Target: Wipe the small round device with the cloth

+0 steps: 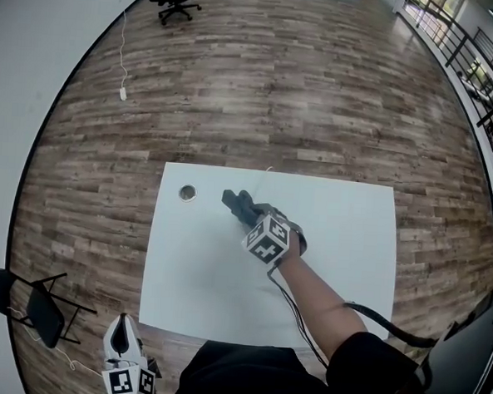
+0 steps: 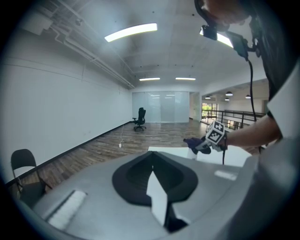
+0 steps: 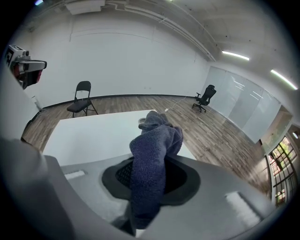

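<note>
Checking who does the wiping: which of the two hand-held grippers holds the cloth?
The right hand-held gripper, over the white table, is clamped on the cloth; the left hand-held gripper holds nothing.

Cloth (image 3: 152,159) hides fingers of right gripper (image 3: 143,213); left gripper (image 1: 123,326) cut by bottom edge; small round device (image 1: 188,193) too small for detail.

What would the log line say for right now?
right gripper: shut on cloth | cloth: near small round device, not touching | left gripper: shut, empty, off table
</note>
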### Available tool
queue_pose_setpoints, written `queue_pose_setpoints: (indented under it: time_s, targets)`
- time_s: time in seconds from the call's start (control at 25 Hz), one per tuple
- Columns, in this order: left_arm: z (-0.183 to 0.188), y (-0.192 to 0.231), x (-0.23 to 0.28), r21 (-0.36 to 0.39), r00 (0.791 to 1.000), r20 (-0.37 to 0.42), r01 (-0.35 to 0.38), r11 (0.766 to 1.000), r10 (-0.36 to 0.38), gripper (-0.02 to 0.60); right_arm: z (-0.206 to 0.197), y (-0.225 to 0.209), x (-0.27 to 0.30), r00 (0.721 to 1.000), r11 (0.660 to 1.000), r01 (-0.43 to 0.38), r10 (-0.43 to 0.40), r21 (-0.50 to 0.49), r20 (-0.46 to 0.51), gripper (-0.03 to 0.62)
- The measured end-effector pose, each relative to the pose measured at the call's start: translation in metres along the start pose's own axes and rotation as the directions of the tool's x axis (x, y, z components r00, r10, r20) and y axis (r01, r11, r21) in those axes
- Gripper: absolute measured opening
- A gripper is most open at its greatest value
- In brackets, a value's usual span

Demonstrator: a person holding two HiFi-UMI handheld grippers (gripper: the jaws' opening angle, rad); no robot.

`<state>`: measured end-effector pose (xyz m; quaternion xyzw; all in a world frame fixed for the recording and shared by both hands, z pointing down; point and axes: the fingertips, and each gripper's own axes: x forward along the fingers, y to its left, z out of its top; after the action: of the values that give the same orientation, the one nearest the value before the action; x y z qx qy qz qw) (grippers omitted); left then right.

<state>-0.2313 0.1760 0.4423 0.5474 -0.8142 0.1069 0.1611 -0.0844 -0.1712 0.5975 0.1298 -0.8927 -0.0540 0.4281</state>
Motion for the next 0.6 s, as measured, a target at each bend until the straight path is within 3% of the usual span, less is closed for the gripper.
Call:
queue_pose_setpoints:
  time_s: [0.6]
  targets:
    - [-0.004, -0.012, 0.015, 0.024, 0.999, -0.003, 0.05, 0.998, -0.05, 0.008, -0.003, 0.014, -0.006, 1.0, 0.998, -0.012, 0.012, -0.061, 0.003, 0.091]
